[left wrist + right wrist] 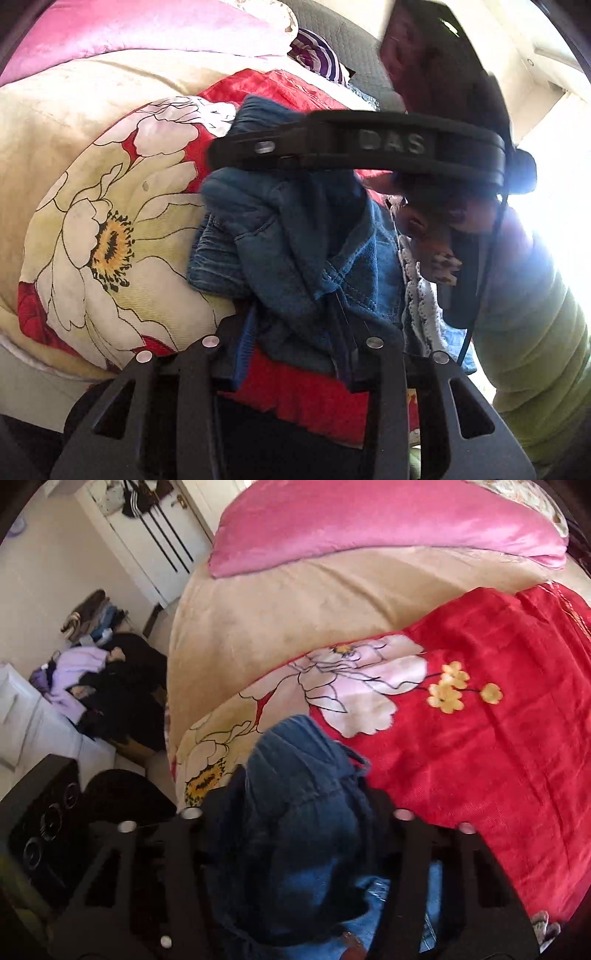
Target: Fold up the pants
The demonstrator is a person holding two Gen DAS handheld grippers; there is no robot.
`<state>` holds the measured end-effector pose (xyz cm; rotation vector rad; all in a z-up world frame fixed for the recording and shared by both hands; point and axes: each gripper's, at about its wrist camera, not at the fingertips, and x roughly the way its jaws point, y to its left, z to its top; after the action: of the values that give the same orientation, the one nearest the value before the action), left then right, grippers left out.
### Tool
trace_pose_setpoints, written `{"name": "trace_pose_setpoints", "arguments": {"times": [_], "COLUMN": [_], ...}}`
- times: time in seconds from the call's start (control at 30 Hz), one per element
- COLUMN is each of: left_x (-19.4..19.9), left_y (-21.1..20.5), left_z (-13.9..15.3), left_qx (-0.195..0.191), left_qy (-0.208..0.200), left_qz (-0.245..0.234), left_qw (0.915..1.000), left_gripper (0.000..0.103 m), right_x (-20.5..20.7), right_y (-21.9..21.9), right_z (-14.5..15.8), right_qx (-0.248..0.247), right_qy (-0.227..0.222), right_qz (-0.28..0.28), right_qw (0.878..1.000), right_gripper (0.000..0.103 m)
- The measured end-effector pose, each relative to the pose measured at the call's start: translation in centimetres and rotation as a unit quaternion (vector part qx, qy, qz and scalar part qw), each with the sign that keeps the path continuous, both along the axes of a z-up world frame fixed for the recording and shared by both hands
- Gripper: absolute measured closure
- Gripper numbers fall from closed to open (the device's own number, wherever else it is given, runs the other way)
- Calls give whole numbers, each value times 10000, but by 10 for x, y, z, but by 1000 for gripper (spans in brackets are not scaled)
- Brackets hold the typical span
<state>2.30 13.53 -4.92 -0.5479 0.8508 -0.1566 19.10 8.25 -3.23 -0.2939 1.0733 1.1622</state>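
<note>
The pants are blue denim jeans (295,251), bunched in a heap over the red floral bedspread (110,221). My left gripper (295,343) is shut on a fold of the jeans near the bottom of the left wrist view. The other gripper's black body (369,144) crosses that view just above the denim. In the right wrist view the jeans (299,812) fill the space between the fingers of my right gripper (295,819), which is shut on the bunched denim. The fingertips are hidden by cloth.
The bedspread (480,738) lies over a beige blanket (295,605) with a pink pillow (369,520) behind. Left of the bed are a clothes pile (92,679), a black speaker (40,827) and a white door (155,535). A green sleeve (535,314) is at right.
</note>
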Motion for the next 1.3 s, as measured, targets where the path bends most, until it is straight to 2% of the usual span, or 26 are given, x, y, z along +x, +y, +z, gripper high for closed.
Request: {"name": "trace_pose_setpoints", "arguments": {"times": [0.07,0.13,0.23,0.27,0.4,0.6,0.67,0.77,0.8,0.83,0.87,0.9,1.0,1.1,1.13,1.23,1.3], "left_x": [-3,-6,-7,-7,-2,15,18,23,24,21,21,22,19,18,18,20,21], "left_y": [1,-1,-10,-12,-30,-64,-75,-92,-99,-108,-118,-128,-153,-168,-173,-180,-182], "left_z": [4,11,22,24,36,44,48,55,58,59,60,60,53,43,38,26,22], "left_qx": [-26,-10,18,40,170,68,36,-69,-185,-275,-274,-224,-119,219,419,602,710], "left_qy": [-63,-153,-288,-314,-384,-388,-428,-528,-575,-634,-690,-728,-685,-530,-455,-319,-296], "left_qz": [-10,-19,-88,-103,-208,-574,-693,-875,-1038,-1272,-1467,-1635,-2086,-2191,-2190,-2193,-2216], "left_qw": [10000,9999,9995,9994,9989,9976,9967,9947,9928,9895,9864,9836,9755,9740,9738,9733,9721], "left_gripper": [65,62,49,43,32,34,39,41,41,41,41,41,41,41,41,41,41], "right_x": [2,2,-1,-1,-7,-12,-13,-15,-17,-19,-23,-26,-35,-40,-42,-46,-48], "right_y": [-17,-34,-66,-72,-110,-155,-168,-189,-199,-207,-226,-239,-283,-304,-308,-309,-302], "right_z": [9,20,40,43,60,72,74,76,78,80,82,81,71,54,45,29,11], "right_qx": [291,577,1022,1101,1371,1579,1654,1831,1942,2055,2272,2357,2206,1873,1772,1492,1063], "right_qy": [65,109,121,114,28,-80,-114,-125,-114,-103,-139,-202,-404,-414,-355,-291,-334], "right_qz": [-100,-176,-233,-248,-390,-635,-715,-849,-934,-1023,-1214,-1365,-1998,-2473,-2563,-2663,-2682], "right_qw": [9995,9981,9944,9935,9898,9854,9836,9793,9764,9733,9662,9620,9538,9497,9495,9518,9569], "right_gripper": [73,73,73,73,73,73,72,61,53,33,28,28,28,28,28,28,37]}}
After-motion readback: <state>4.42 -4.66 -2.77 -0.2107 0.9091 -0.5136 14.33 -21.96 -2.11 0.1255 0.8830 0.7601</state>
